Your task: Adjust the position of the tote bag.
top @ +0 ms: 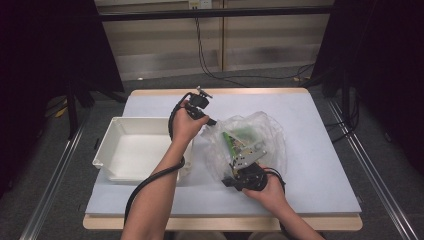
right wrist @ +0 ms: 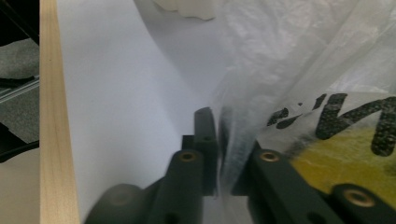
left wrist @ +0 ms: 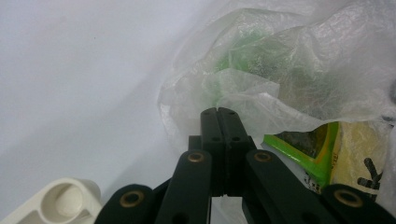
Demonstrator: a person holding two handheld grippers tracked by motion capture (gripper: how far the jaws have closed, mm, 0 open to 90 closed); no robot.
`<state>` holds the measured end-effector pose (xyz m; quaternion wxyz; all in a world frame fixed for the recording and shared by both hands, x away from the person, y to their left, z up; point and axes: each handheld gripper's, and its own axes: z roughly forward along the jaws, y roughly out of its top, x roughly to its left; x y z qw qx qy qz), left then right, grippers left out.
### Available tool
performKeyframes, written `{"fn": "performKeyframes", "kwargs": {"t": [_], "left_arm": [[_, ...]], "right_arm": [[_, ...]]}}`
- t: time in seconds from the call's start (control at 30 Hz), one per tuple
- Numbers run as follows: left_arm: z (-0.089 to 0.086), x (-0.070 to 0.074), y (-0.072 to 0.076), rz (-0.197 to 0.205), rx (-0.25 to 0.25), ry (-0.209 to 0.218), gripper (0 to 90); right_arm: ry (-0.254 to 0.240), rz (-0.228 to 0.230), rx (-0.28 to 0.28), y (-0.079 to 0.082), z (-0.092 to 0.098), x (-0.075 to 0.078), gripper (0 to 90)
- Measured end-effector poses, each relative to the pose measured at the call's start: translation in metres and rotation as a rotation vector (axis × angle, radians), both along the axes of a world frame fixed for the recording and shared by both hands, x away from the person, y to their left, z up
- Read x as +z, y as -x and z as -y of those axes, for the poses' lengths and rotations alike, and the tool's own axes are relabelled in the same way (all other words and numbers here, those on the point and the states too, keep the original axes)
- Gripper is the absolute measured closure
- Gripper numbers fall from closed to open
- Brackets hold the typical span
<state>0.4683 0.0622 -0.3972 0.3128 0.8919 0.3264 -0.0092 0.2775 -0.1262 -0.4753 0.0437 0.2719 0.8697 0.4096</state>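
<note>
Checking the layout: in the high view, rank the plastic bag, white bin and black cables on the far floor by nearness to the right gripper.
From the right gripper:
1. Plastic bag, clamped in it.
2. White bin, to its left.
3. Black cables, on the floor beyond the table.

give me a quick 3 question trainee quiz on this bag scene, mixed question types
1. True or false: the white tray sits to the right of the plastic bag.
2. The right tongs are pinched on: A) the tray rim B) the bag's film C) a cable
3. Fill in: the packet showing inside the bag has a ____ edge.

Key: 1 false, the tray is to the bag's left. 2 B. 3 green.
</note>
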Motion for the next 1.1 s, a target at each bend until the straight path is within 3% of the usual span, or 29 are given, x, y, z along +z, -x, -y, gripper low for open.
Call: {"fn": "performKeyframes", "kwargs": {"t": [0.07, 0.13, 0.27, 0.3, 0.4, 0.5, 0.6, 0.73, 0.8, 0.87, 0.97, 1.1], "left_arm": [[-0.003, 0.000, 0.001, 0.000, 0.002, 0.014, 90.0], [-0.006, 0.001, 0.003, -0.003, 0.007, 0.030, 90.0], [-0.012, 0.002, 0.005, 0.001, -0.010, 0.016, 90.0], [-0.012, 0.002, 0.006, 0.001, 0.008, 0.023, 90.0], [-0.013, 0.002, 0.008, -0.003, -0.005, 0.020, 90.0], [-0.012, 0.004, 0.010, 0.004, -0.017, 0.012, 90.0], [-0.012, 0.005, 0.011, 0.000, -0.008, 0.022, 90.0], [-0.014, 0.007, 0.011, -0.017, 0.011, 0.022, 90.0], [-0.013, 0.007, 0.010, -0.006, 0.001, 0.021, 90.0], [-0.011, 0.008, 0.011, -0.010, 0.005, 0.024, 90.0], [-0.009, 0.007, 0.010, -0.006, -0.006, 0.011, 90.0], [-0.006, 0.007, 0.009, -0.003, -0.011, 0.001, 90.0]], "right_arm": [[0.015, 0.016, -0.003, -0.001, 0.001, 0.005, 76.8], [0.039, 0.047, -0.025, -0.003, 0.004, 0.014, 63.5], [0.016, 0.063, -0.055, -0.008, 0.014, 0.027, 41.7], [0.016, 0.077, -0.060, -0.009, 0.015, 0.029, 38.2], [0.015, 0.101, -0.072, -0.014, 0.018, 0.032, 27.4], [0.010, 0.093, -0.075, -0.023, 0.020, 0.033, 21.0], [0.009, 0.108, -0.080, -0.031, 0.019, 0.032, 18.5], [-0.010, 0.085, -0.069, -0.041, 0.015, 0.031, 16.8], [-0.023, 0.079, -0.082, -0.043, 0.013, 0.031, 17.0], [0.000, 0.075, -0.113, -0.044, 0.013, 0.029, 18.4], [-0.023, 0.055, -0.134, -0.046, 0.017, 0.023, 21.1], [0.016, 0.053, -0.153, -0.045, 0.020, 0.013, 24.9]]}}
